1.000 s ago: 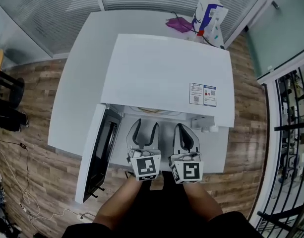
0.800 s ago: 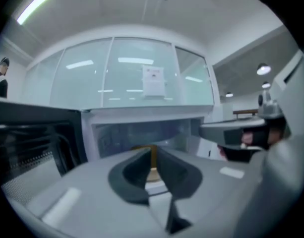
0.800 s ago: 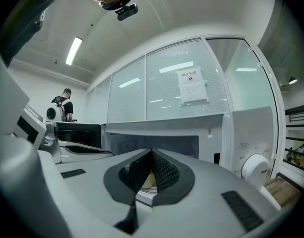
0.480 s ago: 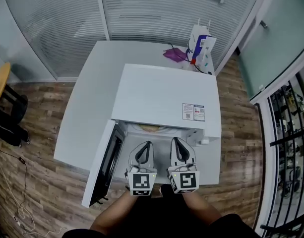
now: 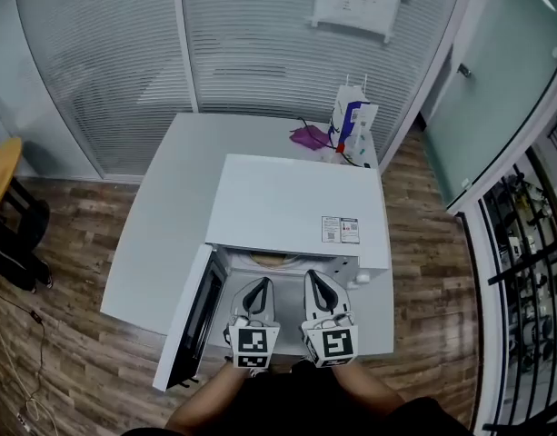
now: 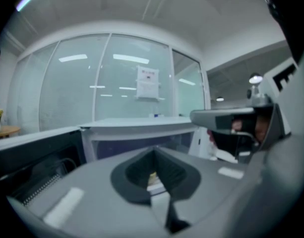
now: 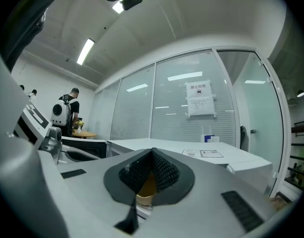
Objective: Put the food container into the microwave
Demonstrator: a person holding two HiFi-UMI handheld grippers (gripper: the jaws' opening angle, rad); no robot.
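Hovering just in front of the open microwave (image 5: 292, 203) cavity: left tool (image 5: 258, 289) and right tool (image 5: 316, 284), side by side. Jaws on both are brought fully together, tips meeting, with nothing clamped between them. Food container (image 5: 269, 260) is seated inside the microwave, just beyond the tool tips and apart from them. Microwave door (image 5: 194, 321) is swung open on the microwave's left side. Microwave is carried on the white bench (image 5: 164, 216).
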